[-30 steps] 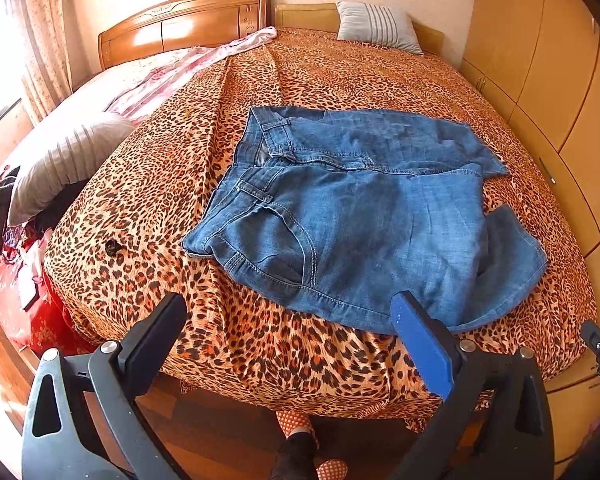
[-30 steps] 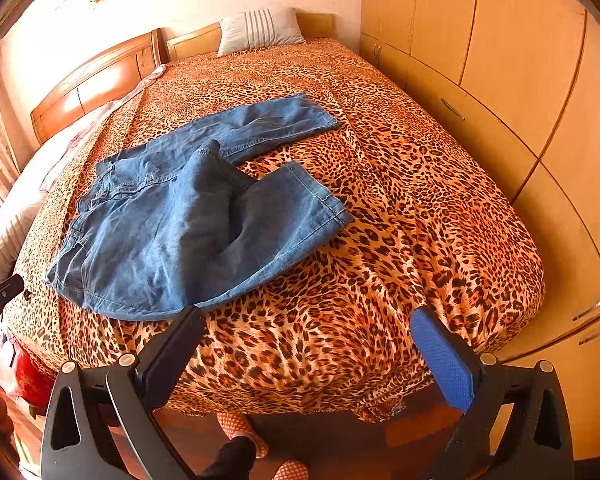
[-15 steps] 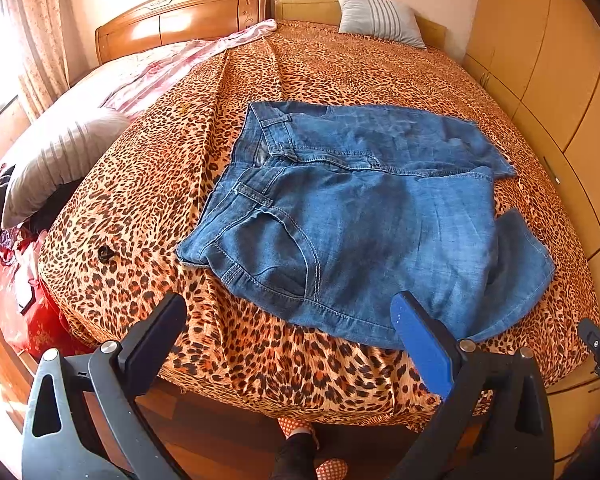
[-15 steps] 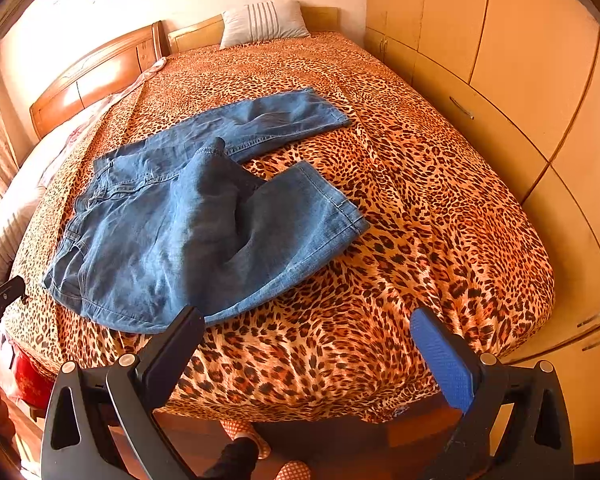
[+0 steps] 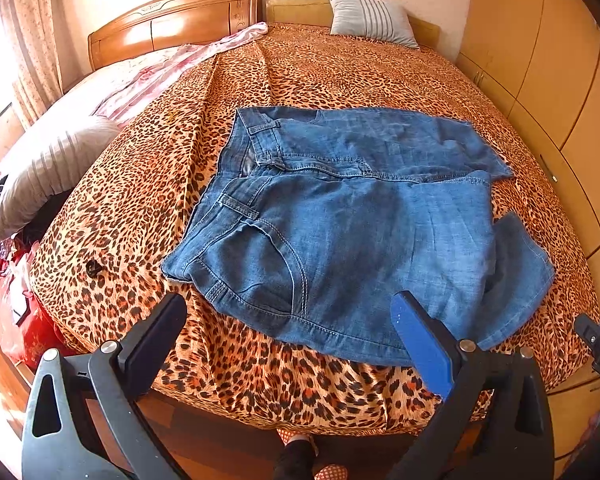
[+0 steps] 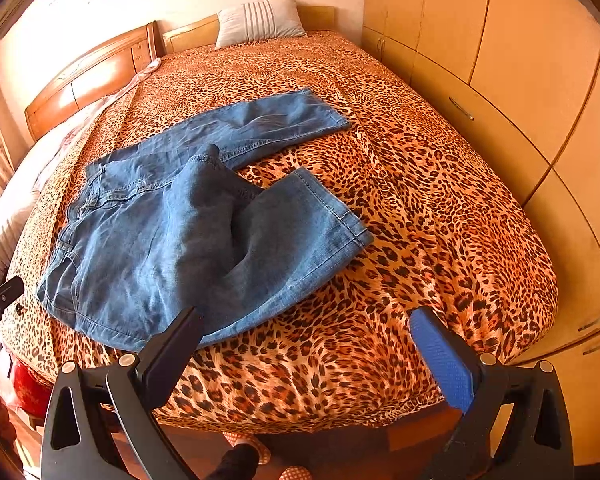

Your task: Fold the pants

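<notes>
Blue jeans (image 5: pixel 340 224) lie spread on the leopard-print bedspread (image 5: pixel 148 184), waistband to the left, legs to the right. The near leg is folded back on itself, its hem at the right (image 6: pixel 332 216); the far leg lies straight (image 6: pixel 284 116). My left gripper (image 5: pixel 290 320) is open and empty, hovering over the near edge of the jeans by the pocket. My right gripper (image 6: pixel 306 332) is open and empty, over the bed's front edge, right of the jeans' (image 6: pixel 160 240) lower hem.
A striped pillow (image 5: pixel 372 20) lies at the headboard (image 5: pixel 172 20). A grey pillow (image 5: pixel 48 168) and pink sheet (image 5: pixel 172 68) are at the left. Wardrobe doors (image 6: pixel 500 60) line the right side. A red bag (image 5: pixel 8 312) sits on the floor at left.
Both grippers have moved closer to the bed and the jeans, which now appear larger and nearer. Jaws stay open. The jeans have not moved.
</notes>
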Available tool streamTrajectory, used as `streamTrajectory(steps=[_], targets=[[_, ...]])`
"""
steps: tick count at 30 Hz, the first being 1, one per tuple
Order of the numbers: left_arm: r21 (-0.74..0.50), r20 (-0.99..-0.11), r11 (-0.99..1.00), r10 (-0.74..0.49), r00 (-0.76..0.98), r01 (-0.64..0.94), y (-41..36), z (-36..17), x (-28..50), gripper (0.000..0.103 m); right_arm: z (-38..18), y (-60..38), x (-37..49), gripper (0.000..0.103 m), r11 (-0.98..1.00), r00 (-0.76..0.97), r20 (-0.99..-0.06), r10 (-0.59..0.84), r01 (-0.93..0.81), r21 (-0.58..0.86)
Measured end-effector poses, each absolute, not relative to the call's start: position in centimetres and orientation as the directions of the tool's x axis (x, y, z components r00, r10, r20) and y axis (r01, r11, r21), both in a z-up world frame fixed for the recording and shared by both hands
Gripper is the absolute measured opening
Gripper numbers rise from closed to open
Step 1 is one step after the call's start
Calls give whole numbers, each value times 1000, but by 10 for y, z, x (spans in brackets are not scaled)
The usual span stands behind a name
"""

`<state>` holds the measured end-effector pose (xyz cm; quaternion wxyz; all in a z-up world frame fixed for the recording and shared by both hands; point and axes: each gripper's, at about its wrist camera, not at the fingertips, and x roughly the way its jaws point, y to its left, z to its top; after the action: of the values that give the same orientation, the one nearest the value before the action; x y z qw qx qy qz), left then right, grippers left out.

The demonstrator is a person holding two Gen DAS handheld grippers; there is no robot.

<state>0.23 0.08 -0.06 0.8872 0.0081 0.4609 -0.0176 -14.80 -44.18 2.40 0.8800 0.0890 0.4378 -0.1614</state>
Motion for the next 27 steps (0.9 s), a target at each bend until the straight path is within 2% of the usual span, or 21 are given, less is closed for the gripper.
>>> streamTrajectory(steps=[10,18,24,26,27], targets=[[7,-846,999,-11,533,32,3,-10,16,103,15,-451,-140,103,931,537,-822,-191,365,23],[-62,-952,993,-28,303,-104,63,-48,100,102,-6,-504,-84,103,895,431,-884,-183,445,32],[-172,-979,964,-145,142,-204,98,-85,150,102,-44,-536,-35,103,855,329,-942,-69,505,114],[-203,-979,954,-191,76,-222,101,-101,161,102,-58,-537,-23,99,857,305,-952,-22,496,139],[-220,-975,948,-216,45,-229,100,-108,164,102,-62,-536,-19,87,861,302,-953,3,484,156]])
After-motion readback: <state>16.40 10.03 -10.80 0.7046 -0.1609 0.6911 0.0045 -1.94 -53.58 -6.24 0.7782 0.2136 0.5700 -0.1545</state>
